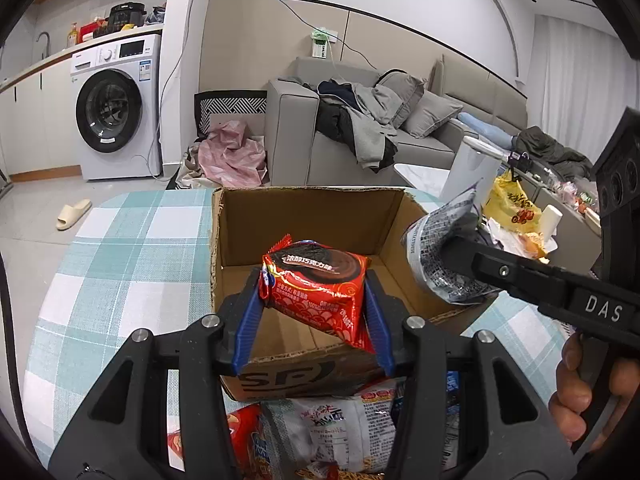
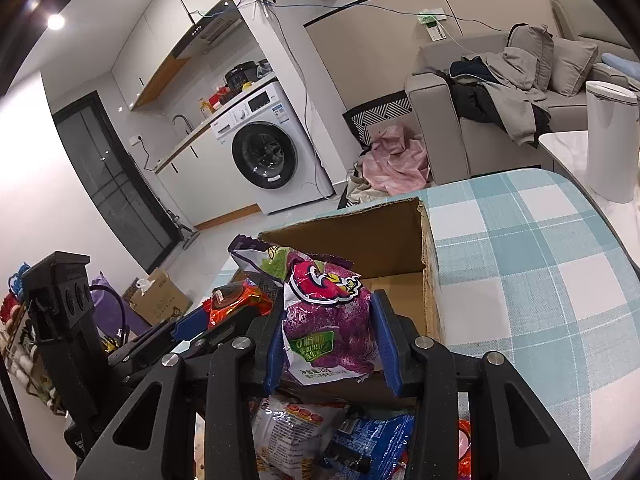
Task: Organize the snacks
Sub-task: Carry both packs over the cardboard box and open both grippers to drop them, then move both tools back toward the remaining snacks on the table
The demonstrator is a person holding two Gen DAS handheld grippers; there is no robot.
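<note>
The tabletop (image 1: 132,248), under a teal-and-white check cloth, is the largest surface I see; its left side in the left wrist view and its right side in the right wrist view lie bare up to the rounded edge. The open cardboard box (image 1: 312,216) stands on it, flaps torn, its floor showing bare cardboard. Loose snack packets (image 1: 344,428) crowd the tabletop just in front of the box's near wall. My left gripper (image 1: 314,300) has its blue fingers (image 1: 248,320) clamped on the red packet (image 1: 316,284), held over the box's near edge. My right gripper (image 2: 330,340) has its fingers clenched on the purple packet (image 2: 328,320), at the box's near right corner, just beside the left gripper.
</note>
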